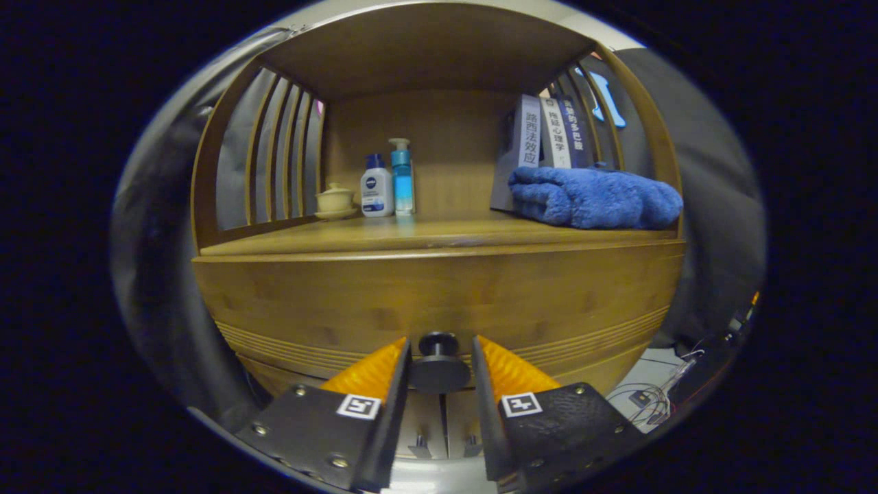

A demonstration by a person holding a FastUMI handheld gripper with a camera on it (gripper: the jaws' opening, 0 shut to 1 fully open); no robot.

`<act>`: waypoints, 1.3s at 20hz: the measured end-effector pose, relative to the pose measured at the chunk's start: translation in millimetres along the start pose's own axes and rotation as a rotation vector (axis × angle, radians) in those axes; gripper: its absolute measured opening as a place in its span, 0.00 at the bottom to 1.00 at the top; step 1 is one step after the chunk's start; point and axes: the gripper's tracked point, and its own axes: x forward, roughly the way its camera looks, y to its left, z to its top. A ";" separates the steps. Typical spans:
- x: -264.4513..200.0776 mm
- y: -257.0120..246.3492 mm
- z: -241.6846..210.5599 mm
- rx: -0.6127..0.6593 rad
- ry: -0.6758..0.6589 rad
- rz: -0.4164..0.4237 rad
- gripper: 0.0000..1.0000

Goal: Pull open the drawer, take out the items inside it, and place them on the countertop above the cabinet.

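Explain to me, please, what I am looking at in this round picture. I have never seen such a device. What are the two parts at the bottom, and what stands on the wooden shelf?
The picture comes from a camera that rides on a hand-held gripper and looks forward along its two fingers; a person carries the tool, no robot arm. The two wedge shapes at the bottom are those fingers. They stand open on either side of a round dark drawer knob, which sits between them. I cannot tell whether they already touch it.

The knob belongs to the drawer front of a wooden cabinet. Above it is the countertop. On it, toward the back, stand a small lidded cup on a saucer, a white lotion bottle and a blue pump bottle. On the other side lies a folded blue towel, with a few books upright behind it.
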 end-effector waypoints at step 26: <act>-170.3 -9.7 -56.3 0.071 0.259 -0.068 0.28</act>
